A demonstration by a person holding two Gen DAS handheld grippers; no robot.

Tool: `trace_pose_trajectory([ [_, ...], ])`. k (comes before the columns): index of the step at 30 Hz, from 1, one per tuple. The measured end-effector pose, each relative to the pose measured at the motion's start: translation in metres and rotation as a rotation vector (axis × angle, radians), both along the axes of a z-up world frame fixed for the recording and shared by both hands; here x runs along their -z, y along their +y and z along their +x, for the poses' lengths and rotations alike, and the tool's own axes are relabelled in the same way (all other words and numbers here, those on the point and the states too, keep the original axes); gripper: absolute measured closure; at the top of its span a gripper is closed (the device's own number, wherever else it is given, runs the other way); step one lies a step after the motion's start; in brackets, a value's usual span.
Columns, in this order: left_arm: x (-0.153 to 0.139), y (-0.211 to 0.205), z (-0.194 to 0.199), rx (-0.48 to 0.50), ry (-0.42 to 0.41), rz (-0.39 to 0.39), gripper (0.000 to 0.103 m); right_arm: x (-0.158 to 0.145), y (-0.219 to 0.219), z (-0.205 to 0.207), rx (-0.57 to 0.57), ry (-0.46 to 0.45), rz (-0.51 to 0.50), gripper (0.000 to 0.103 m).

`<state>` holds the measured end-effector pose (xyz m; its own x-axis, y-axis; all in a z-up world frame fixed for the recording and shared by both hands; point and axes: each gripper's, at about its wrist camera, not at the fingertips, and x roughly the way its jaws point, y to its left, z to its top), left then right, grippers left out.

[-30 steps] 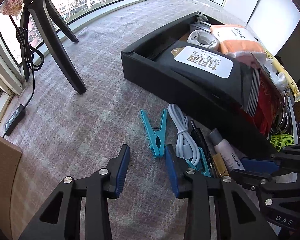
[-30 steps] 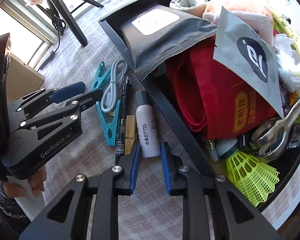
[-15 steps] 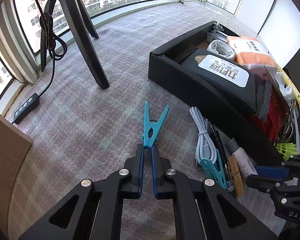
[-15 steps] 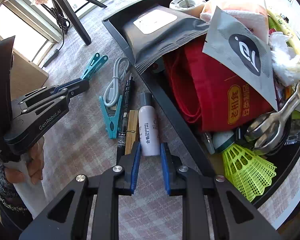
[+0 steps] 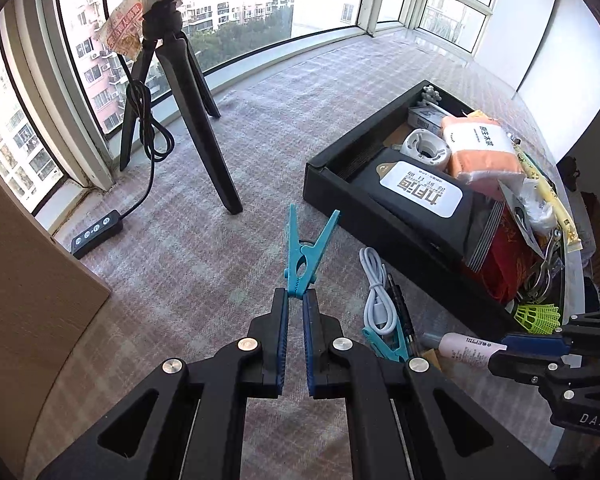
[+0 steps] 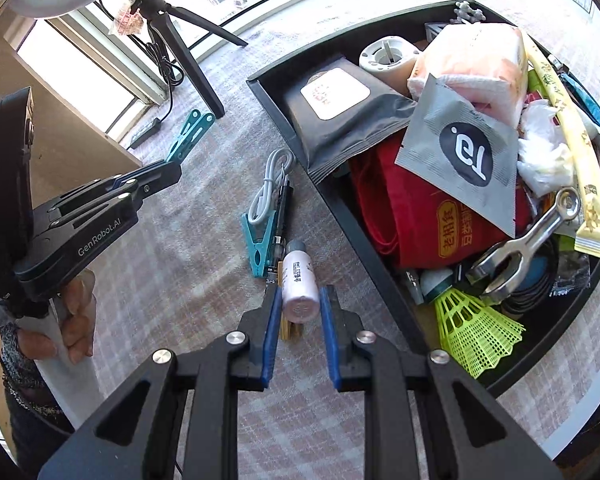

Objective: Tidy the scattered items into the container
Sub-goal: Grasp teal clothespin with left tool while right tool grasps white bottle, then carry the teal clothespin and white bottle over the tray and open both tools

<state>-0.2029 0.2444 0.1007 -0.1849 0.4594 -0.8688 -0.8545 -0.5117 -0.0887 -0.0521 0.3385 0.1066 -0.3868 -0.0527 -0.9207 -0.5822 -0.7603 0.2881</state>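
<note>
My left gripper [image 5: 295, 300] is shut on a teal clothespin [image 5: 305, 254] and holds it above the plaid cloth; it also shows in the right wrist view [image 6: 190, 132]. My right gripper [image 6: 299, 300] is shut on a small white bottle [image 6: 298, 284], lifted off the cloth; the left wrist view shows the bottle [image 5: 470, 349] too. A second teal clothespin [image 6: 258, 246], a white cable [image 6: 270, 184], a black pen [image 6: 281, 216] and a wooden peg [image 6: 290, 330] lie beside the black container [image 6: 364, 236], which is full of packets.
A black tripod [image 5: 188, 92] with a cable and remote [image 5: 96, 234] stands by the window at the far left. A wooden panel [image 5: 24, 280] stands at the left. The container holds a green shuttlecock [image 6: 476, 336], a metal tool [image 6: 528, 244] and a red bag [image 6: 428, 216].
My left gripper has lifted the teal clothespin higher and away from the other items. My right gripper has closed on the white bottle and raised it off the cloth.
</note>
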Motion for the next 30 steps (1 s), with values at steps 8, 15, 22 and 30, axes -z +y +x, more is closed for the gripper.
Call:
trace_pose_trajectory([
  [8, -0.007, 0.005, 0.011, -0.002, 0.004, -0.005, 0.097, -0.004, 0.009, 0.011, 0.012, 0.017, -0.021, 0.084],
  [15, -0.026, 0.011, 0.020, 0.003, 0.024, 0.012, 0.097, -0.039, 0.021, 0.025, 0.001, 0.069, 0.003, 0.084],
  [22, -0.044, 0.024, 0.034, 0.023, 0.027, 0.033, 0.097, -0.064, 0.032, 0.024, 0.007, 0.105, 0.017, 0.084],
  [30, -0.069, 0.065, 0.058, 0.070, 0.032, 0.069, 0.097, -0.102, 0.082, 0.036, 0.054, 0.122, 0.146, 0.084],
])
